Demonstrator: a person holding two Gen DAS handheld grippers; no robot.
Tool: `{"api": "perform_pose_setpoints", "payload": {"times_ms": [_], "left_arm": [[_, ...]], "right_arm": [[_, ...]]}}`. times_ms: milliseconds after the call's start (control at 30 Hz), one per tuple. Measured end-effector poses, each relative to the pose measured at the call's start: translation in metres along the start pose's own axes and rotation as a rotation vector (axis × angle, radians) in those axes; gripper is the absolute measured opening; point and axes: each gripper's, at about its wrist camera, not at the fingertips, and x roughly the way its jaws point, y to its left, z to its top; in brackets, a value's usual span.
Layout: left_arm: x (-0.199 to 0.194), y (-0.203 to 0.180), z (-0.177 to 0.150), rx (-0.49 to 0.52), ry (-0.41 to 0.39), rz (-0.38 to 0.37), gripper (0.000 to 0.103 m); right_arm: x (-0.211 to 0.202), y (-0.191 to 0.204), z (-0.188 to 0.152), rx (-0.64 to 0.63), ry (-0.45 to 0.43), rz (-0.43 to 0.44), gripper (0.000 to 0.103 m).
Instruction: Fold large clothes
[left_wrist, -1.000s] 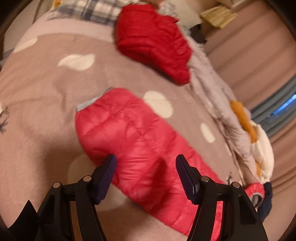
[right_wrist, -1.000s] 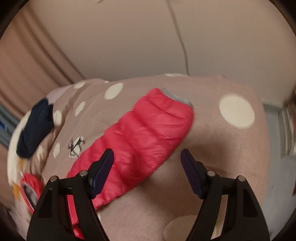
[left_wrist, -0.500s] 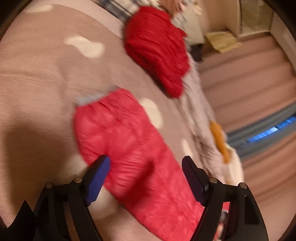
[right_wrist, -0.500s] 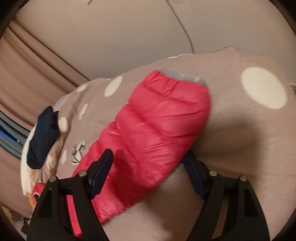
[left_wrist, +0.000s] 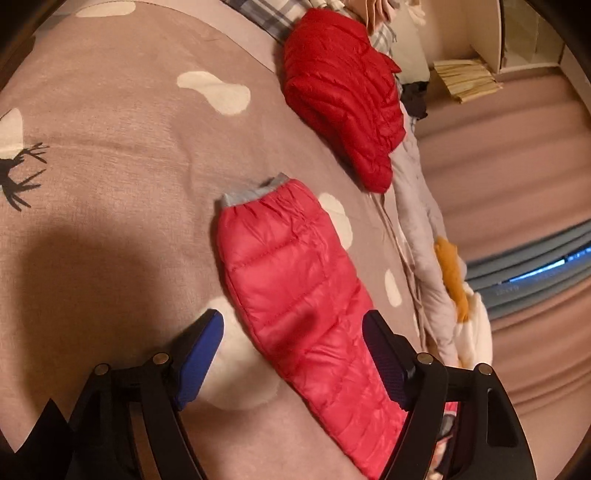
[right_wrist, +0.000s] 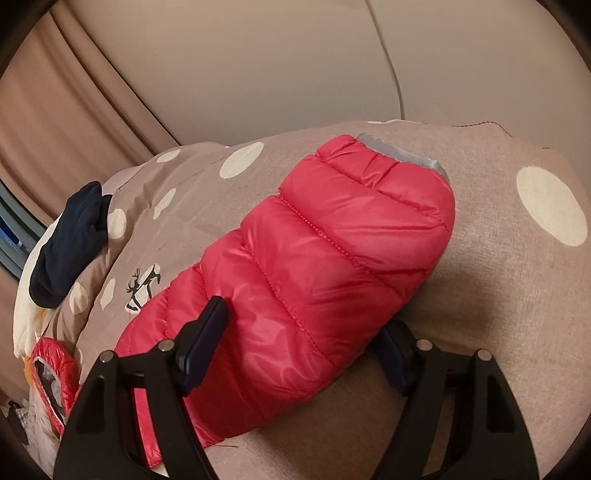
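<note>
A puffy, quilted red sleeve (left_wrist: 295, 291) with a grey cuff lies flat mid-bed on the dotted, woven bedspread (left_wrist: 110, 147). Both the left gripper (left_wrist: 293, 356) and right gripper (right_wrist: 303, 339) straddle it, jaws wide, gripping nothing.

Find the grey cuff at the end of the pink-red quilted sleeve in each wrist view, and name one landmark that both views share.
Left wrist view: the grey cuff sits just above centre, at the sleeve's far end.
Right wrist view: the grey cuff lies upper right of centre, at the sleeve's far end.
Shared landmark: the pink-red quilted sleeve itself, stretched over the brown bedspread with cream spots.
</note>
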Motion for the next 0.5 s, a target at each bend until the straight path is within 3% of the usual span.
{"api": "perform_pose_setpoints", "payload": {"times_ms": [100, 300, 400, 467, 500], "left_arm": [[0.002, -0.004, -0.004, 0.015, -0.007, -0.020, 0.082], [0.047, -0.032, -0.016, 0.148, 0.135, -0.175, 0.085], [0.060, -0.044, -0.024, 0.200, 0.130, -0.182, 0.085], [0.063, -0.048, -0.027, 0.206, 0.097, -0.118, 0.073], [0.063, -0.049, -0.028, 0.201, 0.076, -0.071, 0.055]], "right_arm": [[-0.002, -0.004, -0.001, 0.027, 0.000, 0.021, 0.076], [-0.007, -0.021, 0.002, 0.112, 0.025, 0.110, 0.077], [-0.006, -0.025, 0.004, 0.136, 0.032, 0.149, 0.074], [-0.004, -0.023, 0.003, 0.116, 0.035, 0.138, 0.062], [-0.002, -0.021, 0.003, 0.102, 0.036, 0.117, 0.047]]}}
